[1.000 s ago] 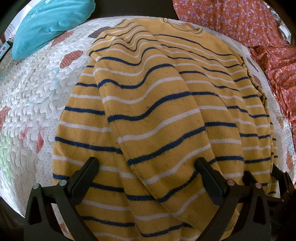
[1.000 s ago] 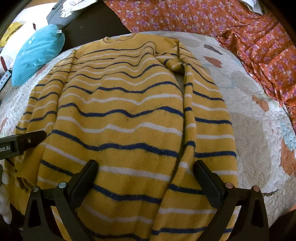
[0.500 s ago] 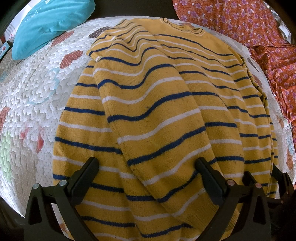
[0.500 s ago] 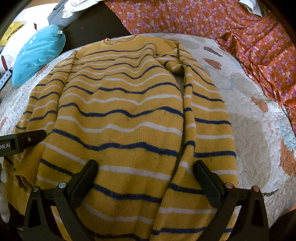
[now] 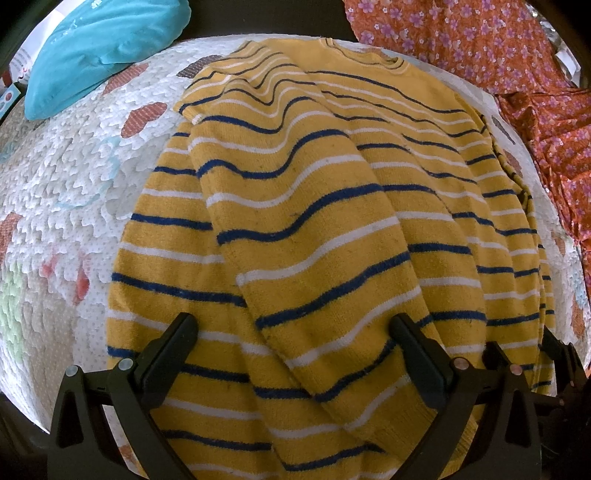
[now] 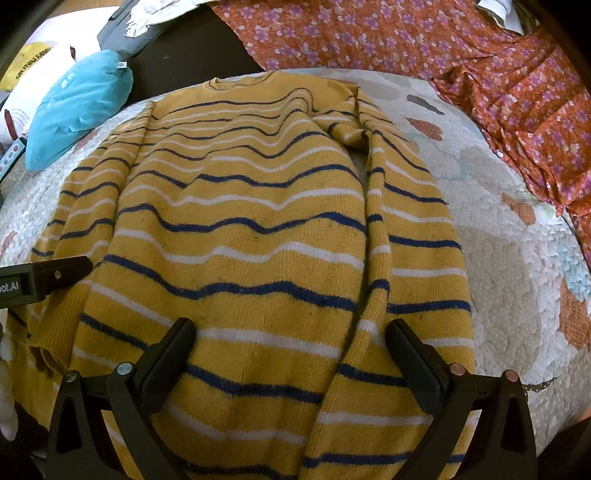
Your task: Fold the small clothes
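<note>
Striped sweater point(image 5: 317, 236): knitted, woolly cloth, matt, fuzzy nap noted, small pills seen along the dark stripes. Quilt point(image 5: 70, 206) beneath: stitched cotton-like cloth, puckered, scalloped relief, matt. Floral fabric point(image 6: 369, 33): thin woven cloth, smooth, crinkled. Turquoise cushion point(image 6: 77, 107): smooth cloth, faint sheen. Left hand-held gripper point(image 5: 293, 354) and right hand-held gripper point(image 6: 290, 354): black matt plastic, small metal pins observed.

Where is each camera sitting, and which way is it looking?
Left wrist: on the left gripper, facing along the striped sweater toward its collar; own open fingers show.
Right wrist: on the right gripper, facing the same way; own open fingers and the left gripper's tip show.
Shared: sweater, blue pillow, orange floral cloth, quilt.
</note>
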A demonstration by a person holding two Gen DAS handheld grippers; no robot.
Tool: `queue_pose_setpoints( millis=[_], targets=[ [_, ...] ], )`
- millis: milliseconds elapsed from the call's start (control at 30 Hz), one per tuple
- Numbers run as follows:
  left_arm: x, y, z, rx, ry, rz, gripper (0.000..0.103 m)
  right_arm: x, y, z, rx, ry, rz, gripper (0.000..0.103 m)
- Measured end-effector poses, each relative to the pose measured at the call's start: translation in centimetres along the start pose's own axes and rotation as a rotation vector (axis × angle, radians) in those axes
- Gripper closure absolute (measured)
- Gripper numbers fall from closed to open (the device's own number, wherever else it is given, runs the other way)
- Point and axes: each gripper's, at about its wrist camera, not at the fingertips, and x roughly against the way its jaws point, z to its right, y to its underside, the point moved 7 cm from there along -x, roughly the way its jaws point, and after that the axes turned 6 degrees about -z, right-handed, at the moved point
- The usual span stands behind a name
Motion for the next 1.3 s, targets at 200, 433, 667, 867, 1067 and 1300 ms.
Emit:
queue_pose_setpoints(
  millis=[200, 433, 667, 867, 1067, 1300],
  targets=[
    [1.3, -0.4, -0.4, 0.036, 0.059, 0.015, 0.0, -0.1, -0.1, -0.1, 0.011, 0.002, 0.006, 0.0],
    [5.5, -3.1, -3.8, 0.11, 0.051, 0.155, 0.0, -0.3, -0.7, 0.1, 0.041, -0.011, -0.034, 0.001],
    [6.3, -4.6, -10.7, 0.313, 0.019, 0.151, 0.0, 4.6, -4.1, -0.5, 0.077, 0.065, 0.106, 0.009],
    [7.5, -4.2, -14.8, 0.407, -0.006, 0.192, 0.0, 4.8, -6.1, -8.2, 0.206, -0.225, 0.002, 0.025],
    [8.4, -3.3, -19.5, 0.526, -0.03, 0.214, 0.0, 0.3, -6.6, -14.4, 0.302, -0.249, -0.083, 0.044],
    [8.6, -2.2, -23.8, 0.686, 0.031, 0.199, 0.0, -0.8, -6.5, -15.5, 0.322, -0.25, -0.133, 0.093]
  ],
)
